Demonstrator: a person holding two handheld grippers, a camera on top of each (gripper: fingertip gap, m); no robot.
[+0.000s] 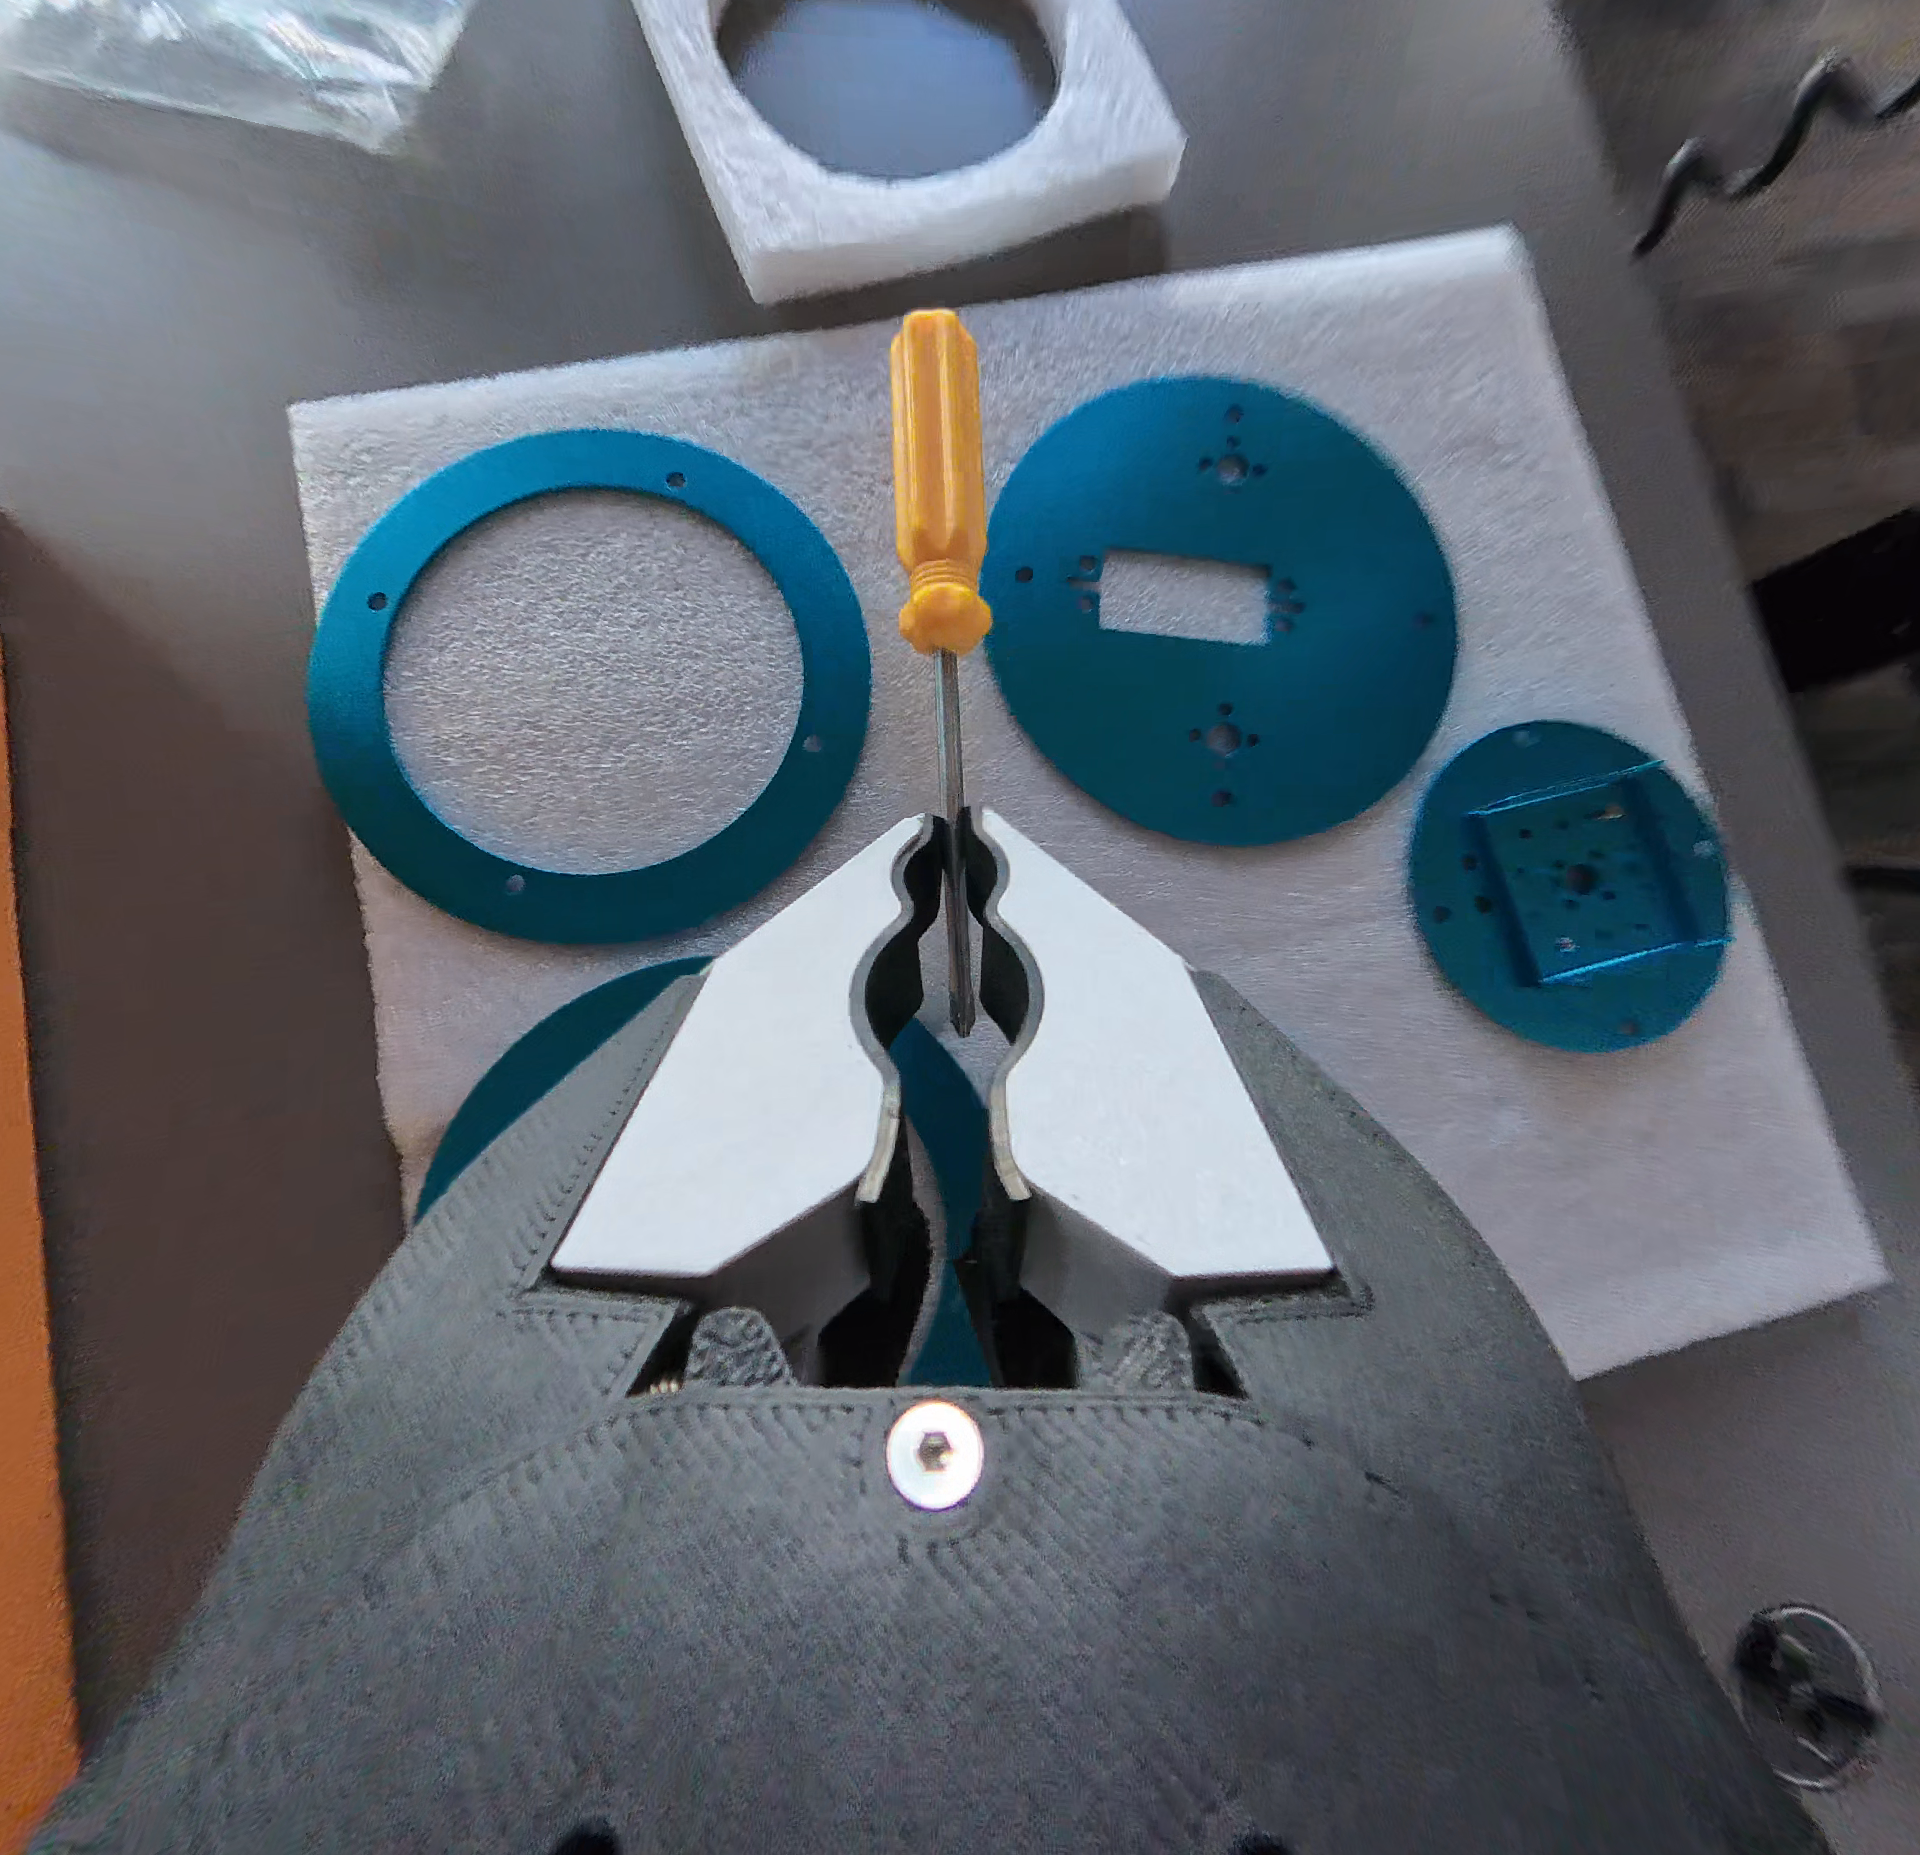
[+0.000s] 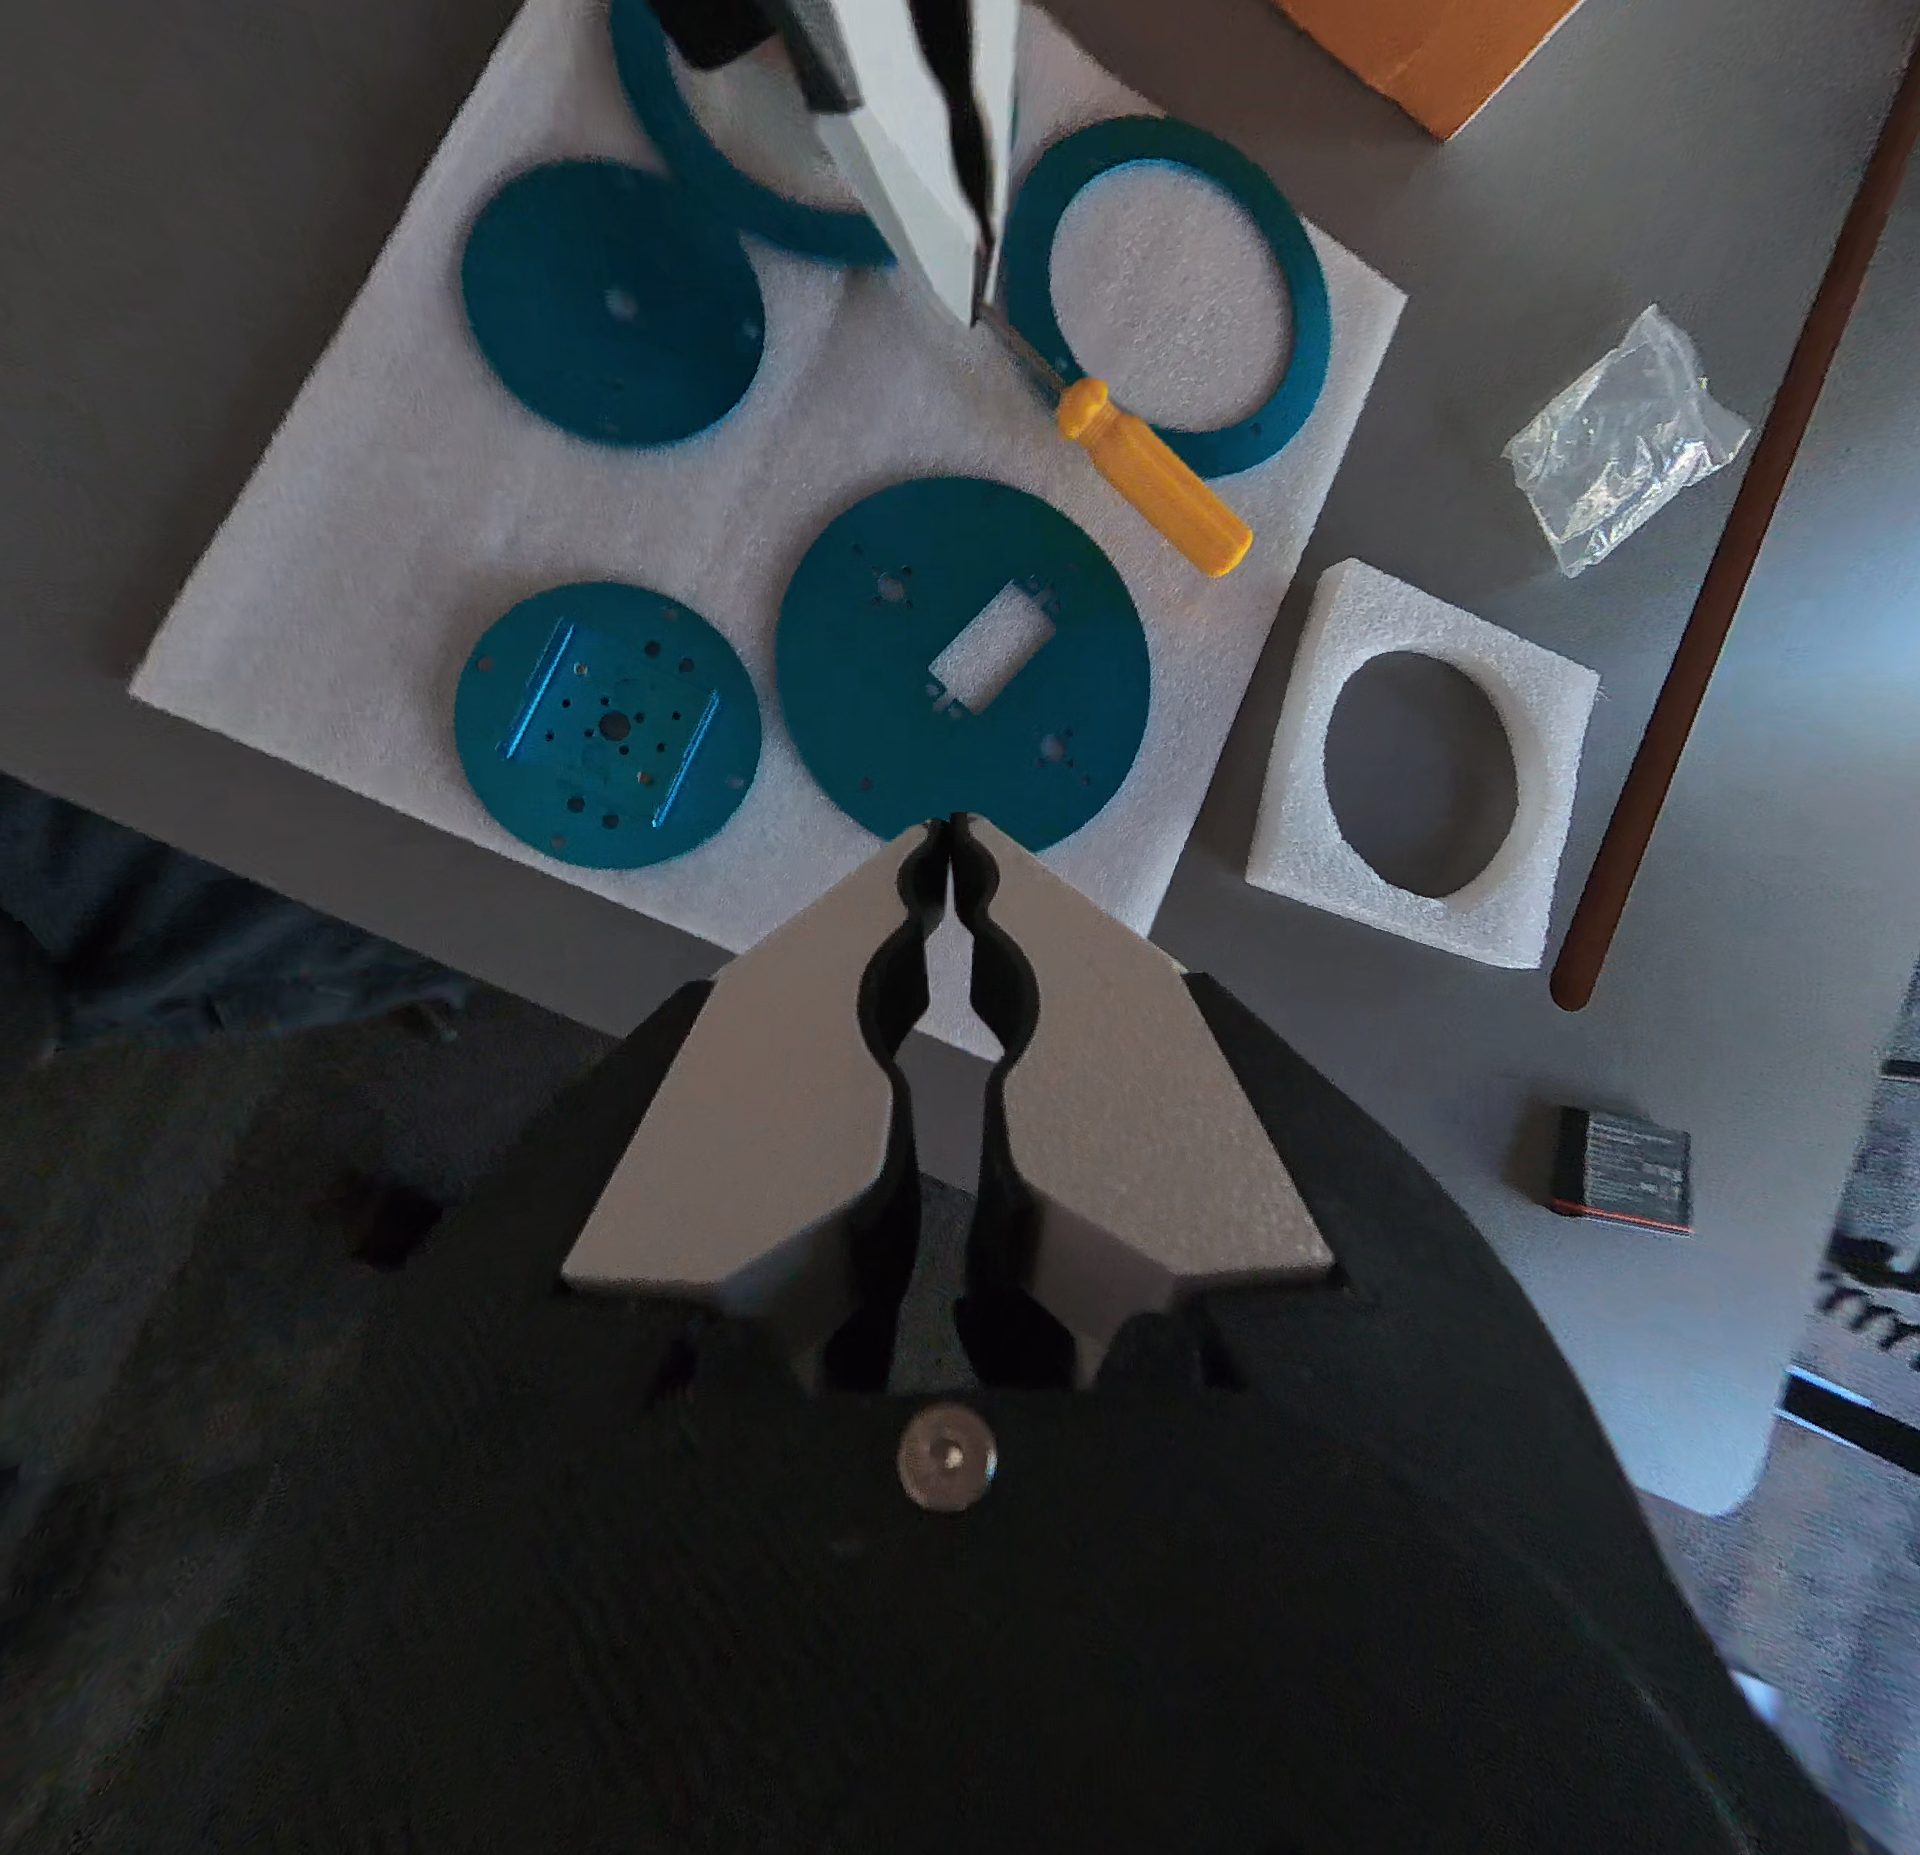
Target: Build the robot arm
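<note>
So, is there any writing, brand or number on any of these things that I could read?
Only the small dark box on the grey table bears lines of print, too small and blurred to read. The blue plates, the screwdriver and the foam pieces show none.

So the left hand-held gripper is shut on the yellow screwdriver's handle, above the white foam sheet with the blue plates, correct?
Not quite. The left hand-held gripper is shut on the screwdriver by its metal shaft, not the handle; the yellow handle sticks out free beyond the fingertips, as the left wrist view shows. It is indeed above the white foam sheet with the blue plates.
</note>
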